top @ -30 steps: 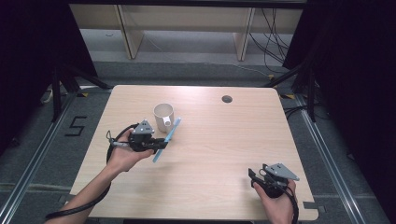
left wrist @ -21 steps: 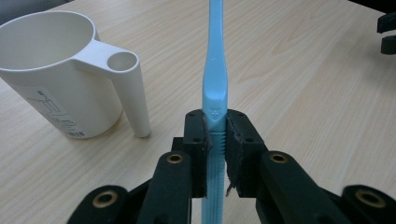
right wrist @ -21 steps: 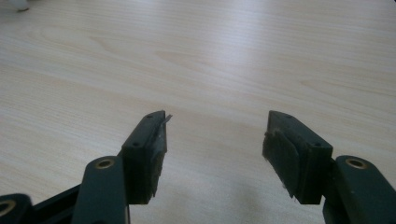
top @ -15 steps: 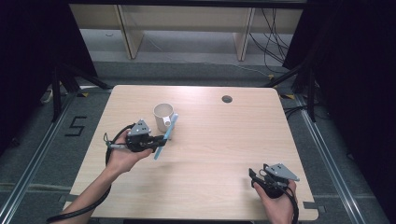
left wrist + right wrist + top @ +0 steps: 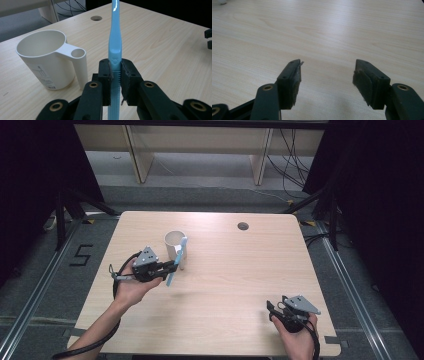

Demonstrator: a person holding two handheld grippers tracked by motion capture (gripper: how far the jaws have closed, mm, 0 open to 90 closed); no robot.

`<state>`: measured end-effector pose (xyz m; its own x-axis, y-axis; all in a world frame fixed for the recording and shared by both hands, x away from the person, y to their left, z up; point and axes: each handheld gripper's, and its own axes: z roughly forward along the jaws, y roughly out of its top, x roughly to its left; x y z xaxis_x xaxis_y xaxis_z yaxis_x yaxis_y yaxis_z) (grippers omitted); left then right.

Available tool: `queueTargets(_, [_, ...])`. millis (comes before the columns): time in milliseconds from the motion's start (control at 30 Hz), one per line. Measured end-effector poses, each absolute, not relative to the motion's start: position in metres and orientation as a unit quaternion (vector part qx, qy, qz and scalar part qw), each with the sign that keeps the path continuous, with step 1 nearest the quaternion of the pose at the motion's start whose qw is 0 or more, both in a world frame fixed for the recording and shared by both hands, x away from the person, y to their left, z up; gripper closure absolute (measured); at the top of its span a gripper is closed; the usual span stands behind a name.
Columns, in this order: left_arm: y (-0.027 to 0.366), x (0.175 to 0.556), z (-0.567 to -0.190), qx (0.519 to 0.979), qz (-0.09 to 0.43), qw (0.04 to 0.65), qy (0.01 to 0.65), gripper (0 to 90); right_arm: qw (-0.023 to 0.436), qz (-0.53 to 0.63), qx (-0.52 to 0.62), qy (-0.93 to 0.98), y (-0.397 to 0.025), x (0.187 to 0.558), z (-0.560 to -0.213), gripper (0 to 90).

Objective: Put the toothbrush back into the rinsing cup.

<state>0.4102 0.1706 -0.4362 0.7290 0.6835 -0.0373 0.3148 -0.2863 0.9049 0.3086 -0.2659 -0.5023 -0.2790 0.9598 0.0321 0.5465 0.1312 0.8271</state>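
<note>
Left gripper (image 5: pixel 115 82): clenched on toothbrush (image 5: pixel 115 37), pads biting the ribbed part of the handle. Long axis of brush crosswise to the jaws, running up and away from them; upper end cut off at the top of the left gripper view, lower end dropping below the pads. From the high view, brush (image 5: pixel 176 260) tilted, upper end leaning toward the mug rim, lower end hanging clear of the table (image 5: pixel 235 285).

Beyond the jaws and to their left: mug (image 5: pixel 47 62), white, upright, just beside the jaws but apart from them. Handle turned toward the jaws, with a round hole at its top. Nothing visible inside the mug; very bottom not in sight. In the high view, mug (image 5: pixel 173 245) just past the left gripper (image 5: pixel 170 268), brush crossing in front of its near side; whether brush and rim touch, cannot tell.

Judged step: brush being brought to the mug. Coming move turns on lifting the lower end over the rim, left of and ahead of the jaws, then lowering along the long axis. Left hand much the nearer; risk of knocking the handle on the way.

Farther off: right gripper (image 5: pixel 325 82), released, holding nothing, bare tabletop between its pads. In the high view (image 5: pixel 277 309), near the table's front edge, well apart from the mug.
</note>
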Motion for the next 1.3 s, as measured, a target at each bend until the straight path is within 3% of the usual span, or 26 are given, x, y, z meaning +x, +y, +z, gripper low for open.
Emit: queueTargets(1300, [0.1685,0.4193,-0.4312,0.719,0.217,0.585,0.307,78.8,0.271,0.386,0.524,0.709,-0.2662,0.3094,-0.5043,39.2])
